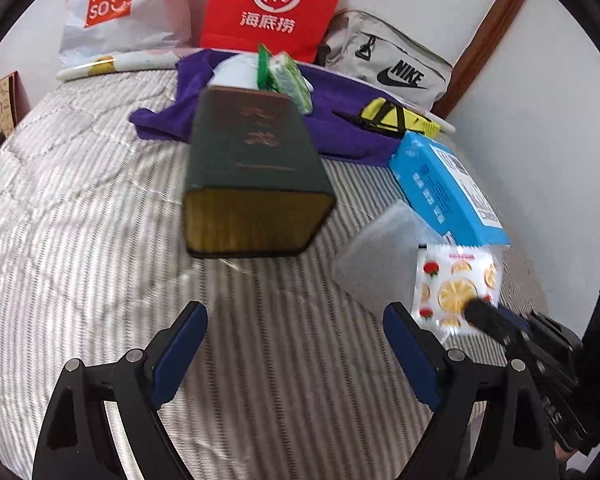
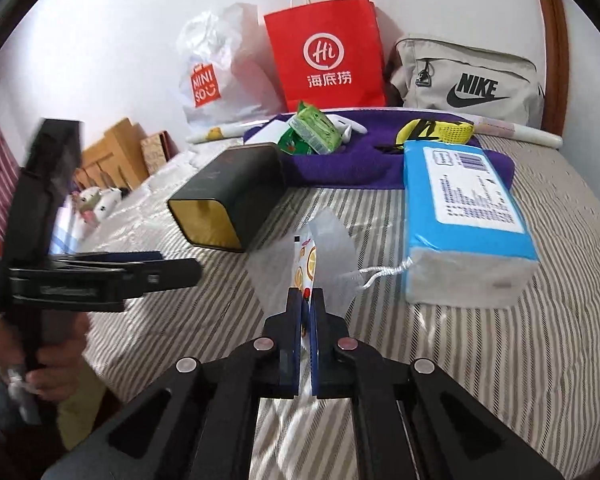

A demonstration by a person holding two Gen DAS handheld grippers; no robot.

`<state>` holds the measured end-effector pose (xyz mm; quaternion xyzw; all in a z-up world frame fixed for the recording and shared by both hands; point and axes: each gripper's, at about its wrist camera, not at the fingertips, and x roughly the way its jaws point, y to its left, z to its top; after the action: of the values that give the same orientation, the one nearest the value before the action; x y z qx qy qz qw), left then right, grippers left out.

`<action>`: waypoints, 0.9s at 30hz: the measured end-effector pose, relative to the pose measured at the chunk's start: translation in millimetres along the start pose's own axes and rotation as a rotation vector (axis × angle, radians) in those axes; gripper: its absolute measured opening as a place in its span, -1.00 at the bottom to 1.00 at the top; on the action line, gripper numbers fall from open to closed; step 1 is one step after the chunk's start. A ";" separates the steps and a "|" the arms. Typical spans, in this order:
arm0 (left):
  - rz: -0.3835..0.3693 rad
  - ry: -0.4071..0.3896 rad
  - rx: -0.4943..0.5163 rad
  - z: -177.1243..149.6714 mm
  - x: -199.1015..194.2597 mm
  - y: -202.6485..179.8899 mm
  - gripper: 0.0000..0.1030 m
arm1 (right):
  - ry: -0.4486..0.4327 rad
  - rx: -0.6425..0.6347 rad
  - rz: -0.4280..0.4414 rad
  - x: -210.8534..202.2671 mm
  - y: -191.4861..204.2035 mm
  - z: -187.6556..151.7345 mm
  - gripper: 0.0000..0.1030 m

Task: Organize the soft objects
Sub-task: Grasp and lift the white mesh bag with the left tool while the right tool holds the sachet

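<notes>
My right gripper (image 2: 309, 300) is shut on a fruit-print packet (image 2: 305, 266) that sits inside a translucent drawstring pouch (image 2: 336, 252), held just above the striped bed. In the left wrist view the packet (image 1: 456, 284) and pouch (image 1: 376, 264) show at the right, with the right gripper (image 1: 476, 312) pinching the packet. My left gripper (image 1: 296, 320) is open and empty over the bedcover, left of the pouch. It also shows in the right wrist view (image 2: 196, 270), at the left.
A dark green tin (image 1: 252, 168) lies on the bed ahead. A blue tissue pack (image 2: 464, 216) lies to the right. A purple cloth (image 2: 352, 160) holds green wipe packs (image 2: 312, 132) and a yellow mesh item (image 2: 436, 130). A red paper bag (image 2: 324, 60), Miniso bag (image 2: 208, 76) and Nike bag (image 2: 468, 76) stand against the wall.
</notes>
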<state>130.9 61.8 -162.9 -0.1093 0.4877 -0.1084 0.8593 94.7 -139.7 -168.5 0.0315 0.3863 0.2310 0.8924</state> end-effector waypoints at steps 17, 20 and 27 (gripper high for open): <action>0.052 0.022 0.032 -5.1 10.4 -30.0 0.72 | 0.076 -0.001 -0.100 -11.5 -43.3 -38.5 0.25; 0.050 0.027 0.035 -6.2 11.5 -29.8 0.72 | 0.068 -0.024 -0.117 -3.9 -38.3 -35.4 0.28; 0.043 0.026 0.031 -8.8 9.7 -25.1 0.72 | 0.080 -0.082 -0.121 19.2 -26.4 -31.1 0.48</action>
<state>126.2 34.4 -167.8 -0.0842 0.4995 -0.0989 0.8565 94.5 -158.6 -209.3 -0.0376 0.4129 0.1932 0.8892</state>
